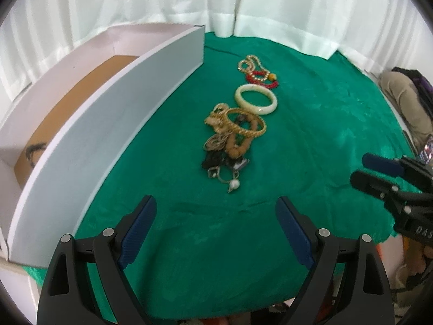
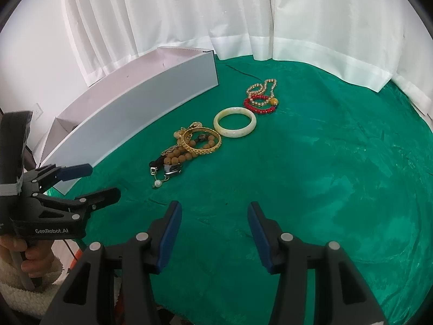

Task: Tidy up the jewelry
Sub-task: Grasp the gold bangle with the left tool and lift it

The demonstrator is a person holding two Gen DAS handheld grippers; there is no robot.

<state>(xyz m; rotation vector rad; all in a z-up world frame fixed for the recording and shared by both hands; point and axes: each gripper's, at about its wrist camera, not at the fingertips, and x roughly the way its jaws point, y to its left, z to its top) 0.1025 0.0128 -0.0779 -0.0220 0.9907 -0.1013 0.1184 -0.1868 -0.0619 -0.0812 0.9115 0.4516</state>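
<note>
Right wrist view: both tongs, left [image 2: 104,181] and right [image 2: 213,216], spread and empty; jewelry [image 2: 216,127] lies mid-table right of the white box [image 2: 140,113]. Sorting seemingly unstarted.

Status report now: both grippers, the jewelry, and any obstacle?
Left gripper open, empty. Right gripper open, empty. Jewelry untouched on green cloth, beside white box. Nothing in the way.

Black left hand-held gripper [image 2: 101,180], blue finger pads [image 2: 77,169], silver screws, white "GenRobot.AI" lettering, fleecy cream sleeve [image 2: 16,288]
</note>
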